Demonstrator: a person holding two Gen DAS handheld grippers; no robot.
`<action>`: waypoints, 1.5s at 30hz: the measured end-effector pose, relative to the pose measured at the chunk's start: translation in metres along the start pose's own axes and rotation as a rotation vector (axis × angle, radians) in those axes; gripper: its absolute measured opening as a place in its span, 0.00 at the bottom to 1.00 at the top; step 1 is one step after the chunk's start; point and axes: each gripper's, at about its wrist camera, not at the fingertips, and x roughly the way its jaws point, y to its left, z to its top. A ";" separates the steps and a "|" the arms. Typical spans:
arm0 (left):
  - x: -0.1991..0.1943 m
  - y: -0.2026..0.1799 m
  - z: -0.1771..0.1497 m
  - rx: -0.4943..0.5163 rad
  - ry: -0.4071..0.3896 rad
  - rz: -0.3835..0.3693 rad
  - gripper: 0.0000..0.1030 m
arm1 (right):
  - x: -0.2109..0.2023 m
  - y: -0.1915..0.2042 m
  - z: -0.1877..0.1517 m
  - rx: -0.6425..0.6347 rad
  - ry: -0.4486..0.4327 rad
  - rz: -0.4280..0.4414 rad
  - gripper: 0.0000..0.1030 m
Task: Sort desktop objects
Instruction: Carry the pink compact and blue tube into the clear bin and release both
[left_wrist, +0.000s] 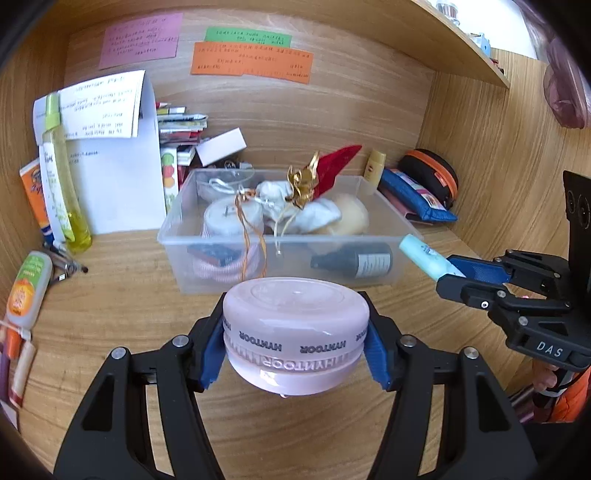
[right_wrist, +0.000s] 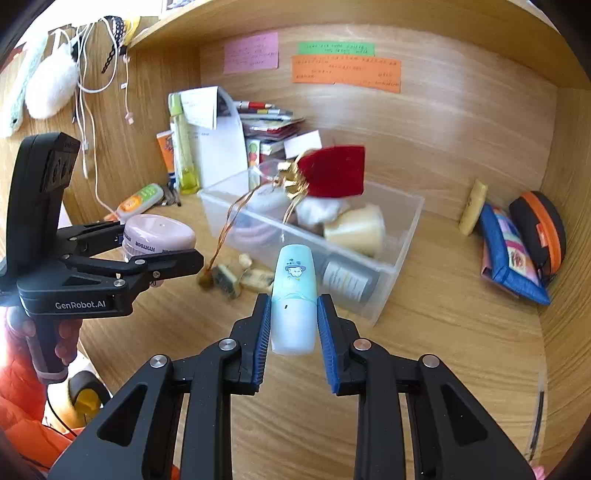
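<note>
Desktop clutter is partly sorted: clear plastic bin (left_wrist: 384, 236) already holds several items. Before it, left gripper (left_wrist: 295, 343) clamps a round pink jar (left_wrist: 295, 325); right gripper (right_wrist: 293, 325) pinches a pale-blue tube (right_wrist: 294, 295), neither yet binned.

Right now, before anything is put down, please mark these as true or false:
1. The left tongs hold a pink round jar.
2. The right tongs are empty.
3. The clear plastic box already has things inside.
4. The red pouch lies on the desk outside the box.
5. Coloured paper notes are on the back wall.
1. True. The left tongs are closed on the pink round jar.
2. False. The right tongs grip a light blue tube.
3. True. The clear plastic box holds several items, including a dark bottle.
4. False. The red pouch sits on top of the things in the box.
5. True. The coloured paper notes are pink, green and orange.
</note>
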 end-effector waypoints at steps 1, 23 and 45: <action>0.001 0.001 0.002 0.001 -0.002 -0.001 0.61 | 0.000 -0.002 0.002 0.001 -0.005 -0.002 0.22; 0.030 0.027 0.063 0.000 -0.012 -0.002 0.61 | 0.028 -0.045 0.050 0.053 -0.029 -0.020 0.22; 0.096 0.016 0.075 0.025 0.104 -0.067 0.61 | 0.089 -0.068 0.060 0.058 0.082 -0.001 0.22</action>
